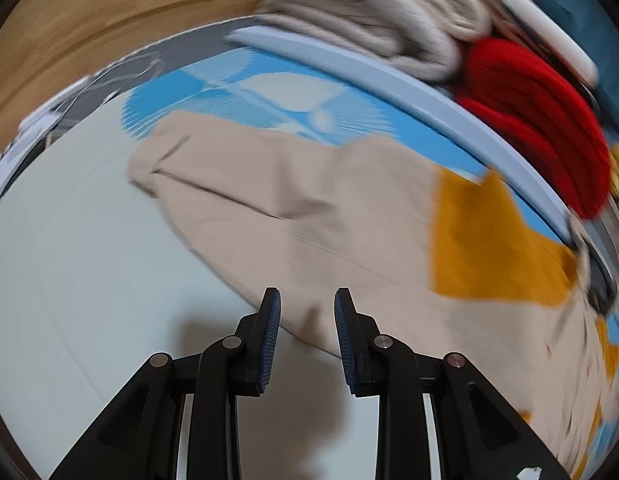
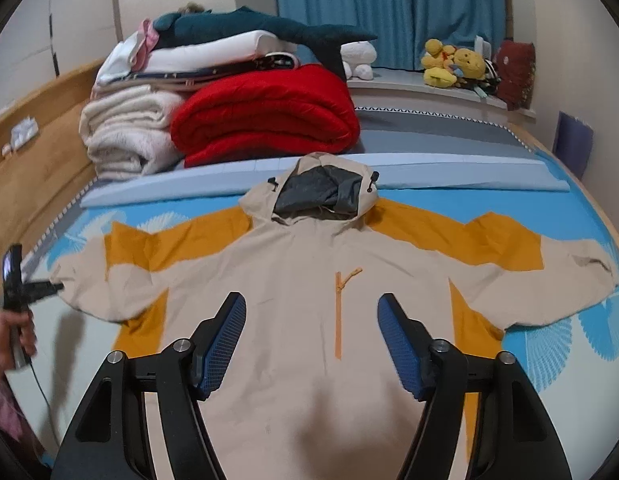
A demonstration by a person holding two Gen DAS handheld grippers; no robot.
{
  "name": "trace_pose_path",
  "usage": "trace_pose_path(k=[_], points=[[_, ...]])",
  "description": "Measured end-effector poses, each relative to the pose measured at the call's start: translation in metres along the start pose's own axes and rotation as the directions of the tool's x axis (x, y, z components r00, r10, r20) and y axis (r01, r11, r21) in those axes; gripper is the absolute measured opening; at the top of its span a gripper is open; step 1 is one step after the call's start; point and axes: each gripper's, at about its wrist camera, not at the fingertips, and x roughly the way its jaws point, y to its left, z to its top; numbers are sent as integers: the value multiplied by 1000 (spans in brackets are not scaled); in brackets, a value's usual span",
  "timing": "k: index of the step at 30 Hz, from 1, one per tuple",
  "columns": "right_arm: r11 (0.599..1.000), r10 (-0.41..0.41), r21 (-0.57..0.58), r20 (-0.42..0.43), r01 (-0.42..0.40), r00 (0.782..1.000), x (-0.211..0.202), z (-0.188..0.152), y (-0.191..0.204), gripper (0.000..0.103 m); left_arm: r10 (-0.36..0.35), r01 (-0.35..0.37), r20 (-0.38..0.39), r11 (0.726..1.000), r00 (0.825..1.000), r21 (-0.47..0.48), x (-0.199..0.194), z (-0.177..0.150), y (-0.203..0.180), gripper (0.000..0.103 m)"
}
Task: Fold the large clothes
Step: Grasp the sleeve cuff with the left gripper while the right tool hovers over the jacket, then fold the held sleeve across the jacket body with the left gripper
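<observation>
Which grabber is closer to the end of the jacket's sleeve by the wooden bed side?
Left. The left gripper sits right at that sleeve's cuff, jaws apart and empty. The right gripper hangs over the jacket's chest, far from that cuff.

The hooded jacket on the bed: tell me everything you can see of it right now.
The jacket lies flat and face up on the blue patterned bedsheet, sleeves spread wide to both sides, hood pointing toward the folded blankets. It looks like thin beige fabric with mustard-orange panels on the shoulders and sides, a dark grey hood lining, and an orange zipper down the chest. It is not yet folded. The left gripper is at the cuff of one sleeve; whether it touches is unclear.
</observation>
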Motion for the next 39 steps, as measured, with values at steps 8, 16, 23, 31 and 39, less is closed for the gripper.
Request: trace_pose_path(k=[8,16,23,31,39], points=[[998,48,-28,-45,-49,998,16,0,1,4,-16,15,-2,957,1000,-291,32,26,83,37],[1000,29,12,-193,-27,981,52,-18,-7,39,-53,59,27,938,998,-341,50,33,92,23],[999,-3,39,-328,16,945,70,-33,-18,39,-32,68,148,968,988,-243,0,54,31,0],[992,8,125,-327,35,945,62,-28,-34,7,-415,368,220,902,883,226,-125,7,-200,0],[982,61,189,-327,2,943,64,-21,-37,16,-567,584,-215,623,795,521,-144,-150,-381,11]])
